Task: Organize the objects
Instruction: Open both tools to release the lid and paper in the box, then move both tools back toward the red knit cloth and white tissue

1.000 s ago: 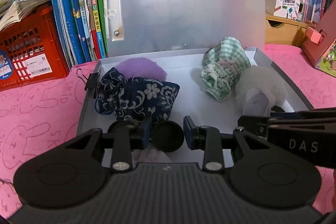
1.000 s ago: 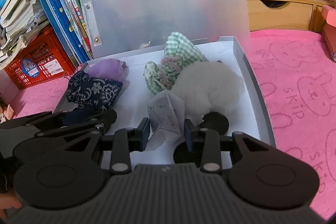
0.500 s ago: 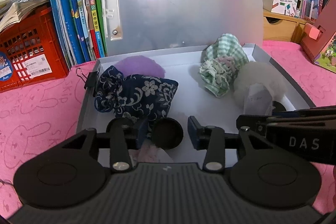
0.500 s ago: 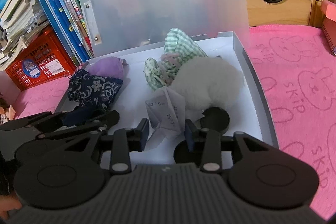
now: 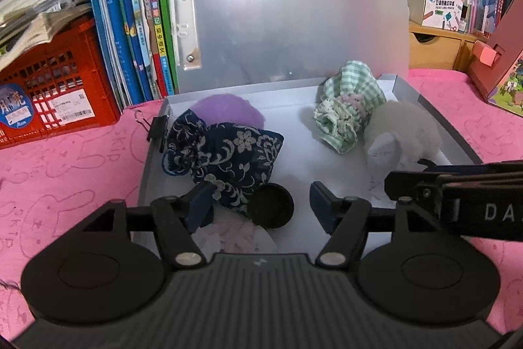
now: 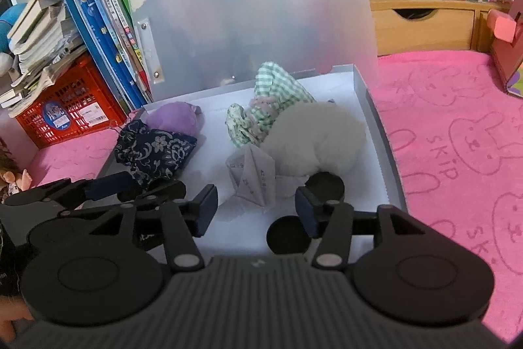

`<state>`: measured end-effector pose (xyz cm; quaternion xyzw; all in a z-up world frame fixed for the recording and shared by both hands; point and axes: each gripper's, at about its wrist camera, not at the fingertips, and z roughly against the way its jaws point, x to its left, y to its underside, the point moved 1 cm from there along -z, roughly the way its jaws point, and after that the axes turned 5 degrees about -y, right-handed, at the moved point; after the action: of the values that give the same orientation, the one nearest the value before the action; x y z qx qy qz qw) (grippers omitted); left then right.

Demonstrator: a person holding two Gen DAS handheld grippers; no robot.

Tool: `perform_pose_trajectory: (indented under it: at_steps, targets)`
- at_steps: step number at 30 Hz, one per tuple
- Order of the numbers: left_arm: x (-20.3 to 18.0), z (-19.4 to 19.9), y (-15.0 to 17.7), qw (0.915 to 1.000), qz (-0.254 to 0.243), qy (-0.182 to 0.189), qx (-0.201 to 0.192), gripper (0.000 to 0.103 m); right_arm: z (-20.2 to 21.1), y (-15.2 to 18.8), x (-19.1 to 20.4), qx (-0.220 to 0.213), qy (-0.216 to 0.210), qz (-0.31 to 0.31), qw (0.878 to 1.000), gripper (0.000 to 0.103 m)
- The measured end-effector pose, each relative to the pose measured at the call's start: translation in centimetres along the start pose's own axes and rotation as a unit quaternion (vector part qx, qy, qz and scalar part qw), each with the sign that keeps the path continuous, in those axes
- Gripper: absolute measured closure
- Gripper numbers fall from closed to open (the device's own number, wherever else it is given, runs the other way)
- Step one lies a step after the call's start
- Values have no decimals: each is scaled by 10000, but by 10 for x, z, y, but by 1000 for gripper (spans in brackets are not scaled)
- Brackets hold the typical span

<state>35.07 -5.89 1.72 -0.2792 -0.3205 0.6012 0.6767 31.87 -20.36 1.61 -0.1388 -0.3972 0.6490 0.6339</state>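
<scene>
Both jaws have just been opened: left hand-held gripper [image 5: 258,201] released over the disc [image 5: 270,205], right hand-held gripper [image 6: 256,208] released by the paper [image 6: 251,179] (both in the box [image 6: 379,133]). Withdrawal should be straight, nothing snagged.

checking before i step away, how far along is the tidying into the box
Mostly done, it seems: the navy floral pouch, green checked pouch, white fluffy ball and folded paper all lie in the box. Both the left tool and right tool have just been opening and grip nothing. Left: probably closing the lid.
</scene>
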Motion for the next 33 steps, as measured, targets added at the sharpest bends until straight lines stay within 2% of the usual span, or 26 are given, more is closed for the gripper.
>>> perform_pose_trajectory:
  at_steps: [4, 9, 12, 16, 24, 33]
  targets:
    - [1, 9, -3, 10000, -8, -25, -33, 28, 8, -1, 3, -41, 48, 53, 10000, 31]
    - [9, 19, -4, 9999, 163, 23, 8, 19, 16, -1, 2, -117, 116, -15, 9999, 19]
    - [14, 22, -3, 9994, 304, 152, 59, 17, 21, 0, 3, -182, 136, -21, 9997, 15]
    - [16, 29, 0, 9994, 328, 125, 72, 13, 27, 2, 5, -214, 130, 13, 9997, 13]
    - [17, 52, 9, 9997, 191, 177, -15, 12, 43, 11, 10, -318, 120, 142, 9993, 10]
    - [21, 93, 31, 9991, -56, 310, -283, 12, 75, 33, 21, -533, 17, 512, 9973, 9]
